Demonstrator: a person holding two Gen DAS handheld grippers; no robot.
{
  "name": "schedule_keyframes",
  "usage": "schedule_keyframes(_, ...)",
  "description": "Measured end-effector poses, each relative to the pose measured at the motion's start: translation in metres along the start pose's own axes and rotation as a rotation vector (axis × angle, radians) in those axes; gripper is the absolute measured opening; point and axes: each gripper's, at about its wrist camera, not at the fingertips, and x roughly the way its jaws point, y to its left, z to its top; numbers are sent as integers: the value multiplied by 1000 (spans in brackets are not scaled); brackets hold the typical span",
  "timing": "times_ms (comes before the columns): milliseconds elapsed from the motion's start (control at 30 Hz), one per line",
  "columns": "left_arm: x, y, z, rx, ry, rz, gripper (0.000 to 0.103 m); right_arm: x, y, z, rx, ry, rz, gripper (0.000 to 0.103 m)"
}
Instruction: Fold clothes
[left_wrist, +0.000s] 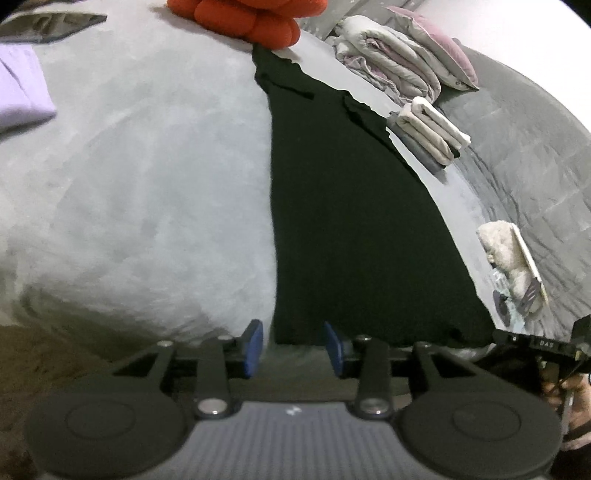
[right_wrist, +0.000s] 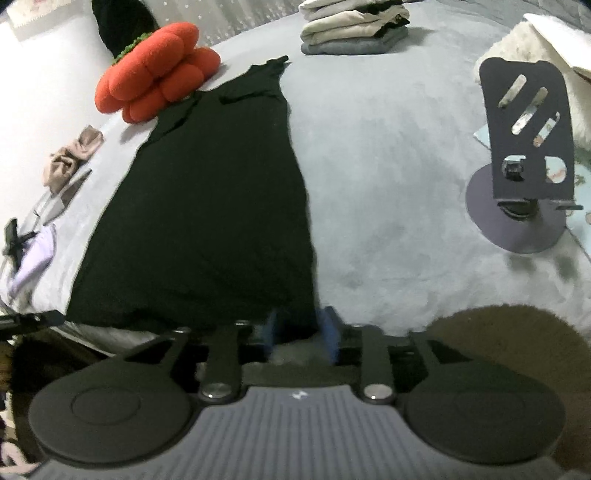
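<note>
While your left gripper (left_wrist: 294, 349) hangs at the near left corner of the black garment (left_wrist: 351, 229), its blue pads (left_wrist: 253, 347) stand apart with a moderate gap, and the hem's corner lies just ahead of that gap, not pinched. Your right gripper (right_wrist: 303, 332) sits at the near right corner of the same garment; its pads (right_wrist: 330, 334) are likewise parted. The hem edge reaches between them, but blur there prevents me from confirming contact.

The black garment lies flat and lengthwise on the grey bed cover (left_wrist: 147, 184), its wide hem nearest you and narrowing toward the far end. In the right wrist view, a dark phone stand (right_wrist: 524, 177) stands upright on the cover well to the garment's right.

At the garment's far end, a red pumpkin-shaped cushion (right_wrist: 155, 85) touches its top left edge. A stack of folded clothes (right_wrist: 351, 26) rests beyond, apart from the garment. In the left wrist view, a lilac item (left_wrist: 22, 92) lies at the far left, and rolled bedding (left_wrist: 399, 62) sits at the far right.
</note>
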Motion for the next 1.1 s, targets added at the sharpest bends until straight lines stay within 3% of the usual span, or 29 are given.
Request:
schedule_keyframes(500,18,0,-1,-23,24,-69,37,13,1,3,-26,48,12,39)
schedule_keyframes(567,18,-4,-1,2,25,-60,33,14,1,4,-33,56,11,37)
schedule_keyframes(633,19,-9,-2,30,27,-54,24,14,1,7,-45,65,3,27)
schedule_keyframes(833,24,-19,-5,69,33,-89,11,14,-2,16,-39,82,23,11)
schedule_keyframes(1100,20,-22,-1,83,4,-120,3,7,1,23,-23,54,81,8)
